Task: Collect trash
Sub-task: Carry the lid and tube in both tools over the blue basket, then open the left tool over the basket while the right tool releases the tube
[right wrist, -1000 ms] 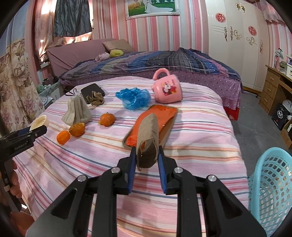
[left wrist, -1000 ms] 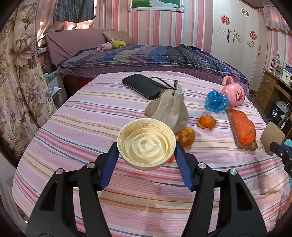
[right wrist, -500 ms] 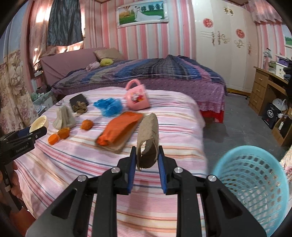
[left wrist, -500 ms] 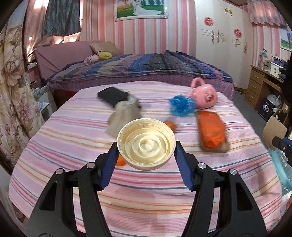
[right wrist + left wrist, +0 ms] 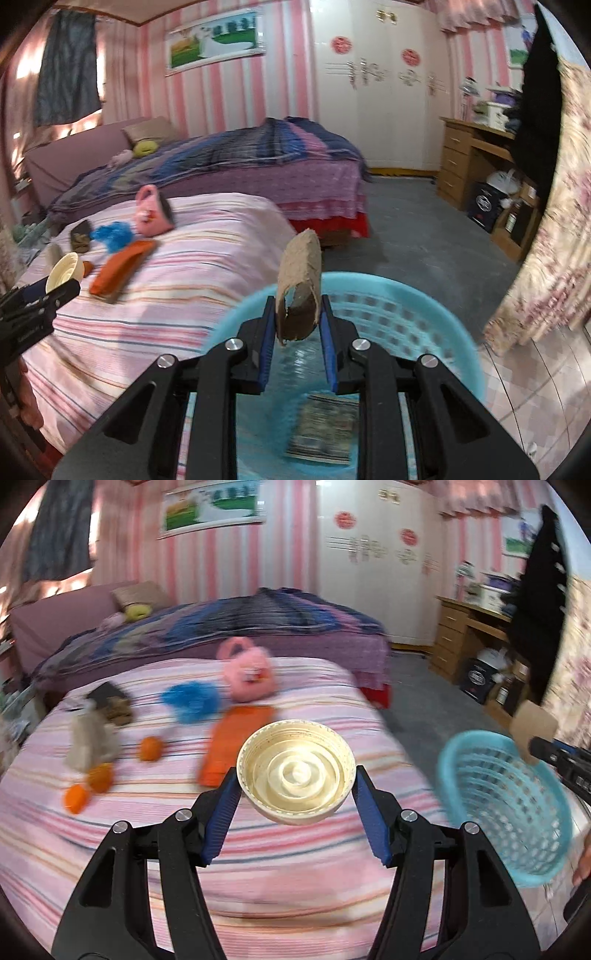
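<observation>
- Cardboard, brown and fibrous, forms the flattened tube [image 5: 298, 291] pinched between the blue ribbed pads of the right gripper [image 5: 297, 330]; the jaws stand nearly together, squeezing the tube's lower end.
- Its long axis stands roughly upright, rising beyond the fingertips, with the torn open end at the bottom facing the camera.
- Directly beneath and ahead of that gripper sits a light-blue plastic basket with lattice walls [image 5: 417, 314]; a flat printed wrapper [image 5: 323, 432] lies inside it.
- The left gripper [image 5: 296, 790] has its jaws about half apart, clamped on a round cream plastic lid [image 5: 296, 771] by its rim.
- The lid's hollow side, with raised concentric rings, faces the camera; its flat axis points back along the fingers.
- Ahead of the left gripper lies a pink striped bedspread [image 5: 314, 686], blurred, with the basket off to its right.
</observation>
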Tool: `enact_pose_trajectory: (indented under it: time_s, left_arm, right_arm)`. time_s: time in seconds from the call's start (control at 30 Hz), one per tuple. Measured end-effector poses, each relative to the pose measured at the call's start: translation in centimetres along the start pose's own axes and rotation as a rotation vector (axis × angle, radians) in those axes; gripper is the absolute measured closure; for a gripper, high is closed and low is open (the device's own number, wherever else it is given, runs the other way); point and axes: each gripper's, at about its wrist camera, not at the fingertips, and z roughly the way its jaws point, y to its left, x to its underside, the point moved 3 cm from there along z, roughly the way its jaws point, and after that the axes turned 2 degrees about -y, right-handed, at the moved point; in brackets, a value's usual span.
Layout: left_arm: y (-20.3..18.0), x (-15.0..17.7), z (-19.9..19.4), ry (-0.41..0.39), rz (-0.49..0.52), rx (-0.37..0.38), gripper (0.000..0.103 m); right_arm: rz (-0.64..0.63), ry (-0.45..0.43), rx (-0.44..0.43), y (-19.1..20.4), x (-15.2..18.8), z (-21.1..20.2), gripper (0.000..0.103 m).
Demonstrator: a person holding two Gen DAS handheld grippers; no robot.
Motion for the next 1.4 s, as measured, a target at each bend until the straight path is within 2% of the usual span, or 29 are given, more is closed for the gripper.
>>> enact_pose_trajectory:
  time_s: [0.1, 0.23, 0.43, 0.67, 0.73, 0.8, 0.97, 1.0, 1.07, 1.1, 1.13, 1.4]
  left_arm:
    - [-4.2, 0.5, 0.7, 0.029, 0.028, 0.071, 0.043]
    - [-8.4, 0.8, 1.8, 0.056, 0.045, 0.143, 0.043]
    - [-13.1, 0.5, 3.2, 0.054, 0.095, 0.187, 0.043]
    - [-15.4, 0.7, 4.3, 0.064, 0.135, 0.194, 0.042]
    - [-15.2, 0.5, 4.3, 0.056, 0.132, 0.189, 0.015]
    - [-14.7, 0.0, 3.8, 0.024, 0.118, 0.176, 0.010]
    - [-13.3, -0.6, 2.6, -0.015, 0.160, 0.133, 0.006]
    - [-12.8, -0.7, 2.5, -0.017, 0.165, 0.120, 0.006]
    - [-11.8, -0.7, 2.2, -0.015, 0.163, 0.102, 0.006]
    - [-11.2, -0.8, 2.0, -0.013, 0.156, 0.094, 0.006]
    - [-10.6, -0.8, 1.9, -0.013, 0.148, 0.088, 0.006]
    - [-4.4, -1.6, 0.7, -0.024, 0.075, 0.023, 0.006]
  right_arm:
    - [0.031, 0.010, 0.013, -2.7, 0.4, 0.3, 0.080]
    - [0.011, 0.021, 0.048, -5.1, 0.7, 0.6, 0.080]
    - [0.022, 0.058, 0.077, -7.2, 1.8, 1.2, 0.080]
    - [0.022, 0.077, 0.088, -8.0, 2.4, 1.4, 0.080]
    - [0.017, 0.078, 0.089, -7.8, 2.5, 1.5, 0.080]
    - [0.009, 0.082, 0.095, -7.6, 2.5, 1.7, 0.080]
    - [0.012, 0.082, 0.112, -7.4, 2.7, 1.9, 0.077]
    - [0.018, 0.079, 0.113, -7.5, 2.7, 1.9, 0.075]
    - [0.037, 0.063, 0.116, -7.6, 2.5, 1.6, 0.060]
    - [0.046, 0.051, 0.121, -7.6, 2.4, 1.5, 0.042]
    - [0.056, 0.032, 0.126, -7.5, 2.2, 1.2, 0.033]
    - [0.094, -0.018, 0.117, -5.7, 0.9, 0.9, 0.015]
